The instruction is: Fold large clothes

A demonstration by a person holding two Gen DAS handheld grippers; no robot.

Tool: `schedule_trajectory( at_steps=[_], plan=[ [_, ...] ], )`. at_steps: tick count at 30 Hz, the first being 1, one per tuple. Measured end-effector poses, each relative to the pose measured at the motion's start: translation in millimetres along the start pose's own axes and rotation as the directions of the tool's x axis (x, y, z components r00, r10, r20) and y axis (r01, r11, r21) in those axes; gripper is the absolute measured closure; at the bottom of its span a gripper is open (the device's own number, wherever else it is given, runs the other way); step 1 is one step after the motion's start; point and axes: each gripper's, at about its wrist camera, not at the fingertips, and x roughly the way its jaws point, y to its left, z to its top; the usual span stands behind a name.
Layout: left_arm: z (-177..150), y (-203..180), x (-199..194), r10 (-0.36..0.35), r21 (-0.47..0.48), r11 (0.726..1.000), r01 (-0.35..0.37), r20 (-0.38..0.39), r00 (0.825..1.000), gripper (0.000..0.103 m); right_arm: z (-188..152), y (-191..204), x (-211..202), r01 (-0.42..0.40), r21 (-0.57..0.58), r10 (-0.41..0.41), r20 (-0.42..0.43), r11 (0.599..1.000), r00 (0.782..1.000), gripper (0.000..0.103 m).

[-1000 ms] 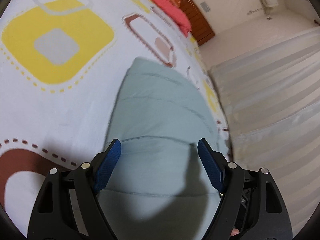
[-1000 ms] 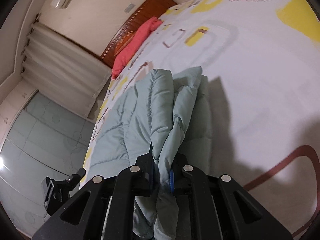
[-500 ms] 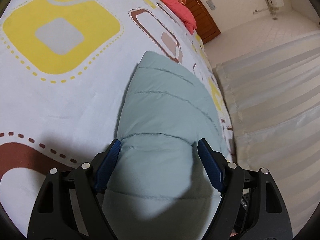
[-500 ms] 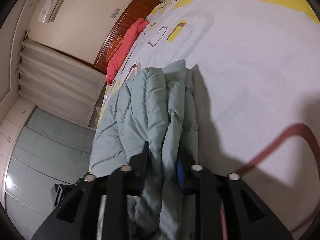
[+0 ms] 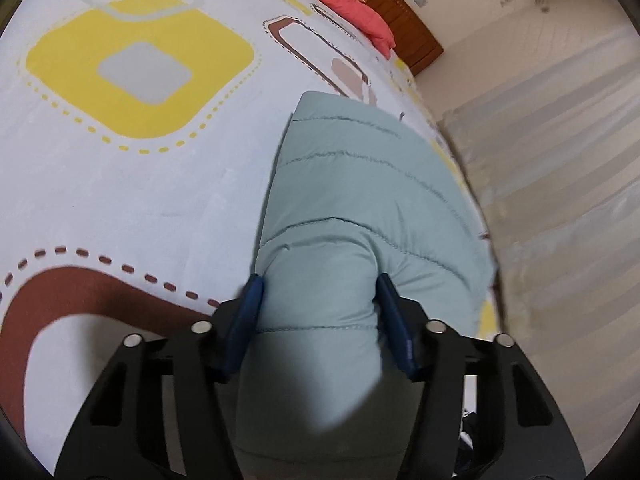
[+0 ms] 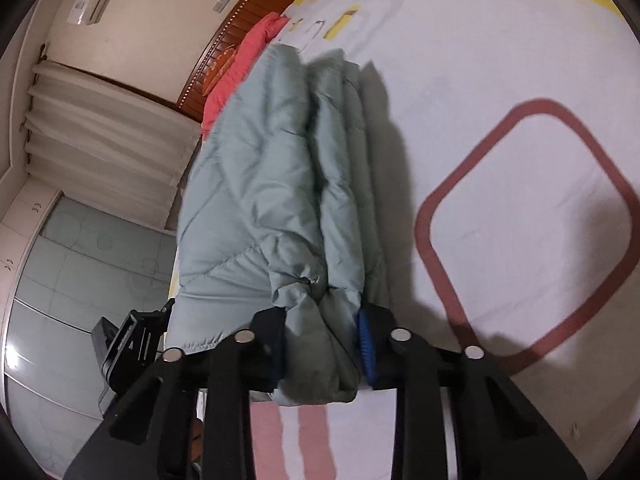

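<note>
A: The near end of the pale green quilted jacket [image 5: 360, 208] runs under the left gripper [image 5: 319, 304] and off the bottom edge, its lowest folds soft with blur.

B: From the right wrist, the jacket's bunched end [image 6: 320, 344] sinks between the right gripper's [image 6: 322, 336] jaws; the left pad is mostly buried in fabric.

A: The red pillow [image 6: 236, 76] is half covered by the jacket.

B: The lettering on the black device [image 6: 128, 340] at lower left is too small to read.
</note>
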Motion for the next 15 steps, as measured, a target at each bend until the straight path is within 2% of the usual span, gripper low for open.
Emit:
schedule_trajectory(
  at_steps=[2,5,7,10,11,12,14,15],
  plan=[
    [0,3,5,0.017,0.001,1.000,-0.017,-0.009,1.000,0.051,-1,-10,8,-0.022,0.020,0.022,-0.001,1.000,1.000,0.081],
    [1,13,12,0.000,-0.026,1.000,-0.001,-0.037,0.999,0.051,-4,-20,9,-0.058,0.054,0.058,0.006,0.997,0.998,0.082],
    [2,14,8,-0.024,-0.026,0.999,0.023,-0.033,0.999,0.050,-2,-18,9,-0.058,0.049,0.058,0.005,0.997,0.998,0.080],
    [3,20,-2,-0.066,-0.086,0.994,0.062,-0.044,0.997,0.046,3,-10,2,-0.042,0.030,0.043,-0.007,0.999,0.999,0.073],
    [5,23,-7,-0.079,-0.110,0.991,0.074,-0.043,0.996,0.040,2,-6,-4,-0.027,0.017,0.027,-0.007,0.999,1.000,0.069],
    [8,25,-14,-0.097,-0.130,0.987,0.093,-0.029,0.995,0.034,2,-2,-12,-0.012,0.002,0.012,0.003,1.000,1.000,0.056],
    [12,24,-25,-0.125,-0.134,0.983,0.124,0.004,0.992,0.028,6,9,-24,0.015,-0.012,-0.015,0.037,1.000,0.999,0.033],
    [18,21,-28,-0.143,-0.122,0.982,0.145,0.024,0.989,0.025,9,15,-28,0.024,-0.018,-0.023,0.060,1.000,0.998,0.033]
  ],
)
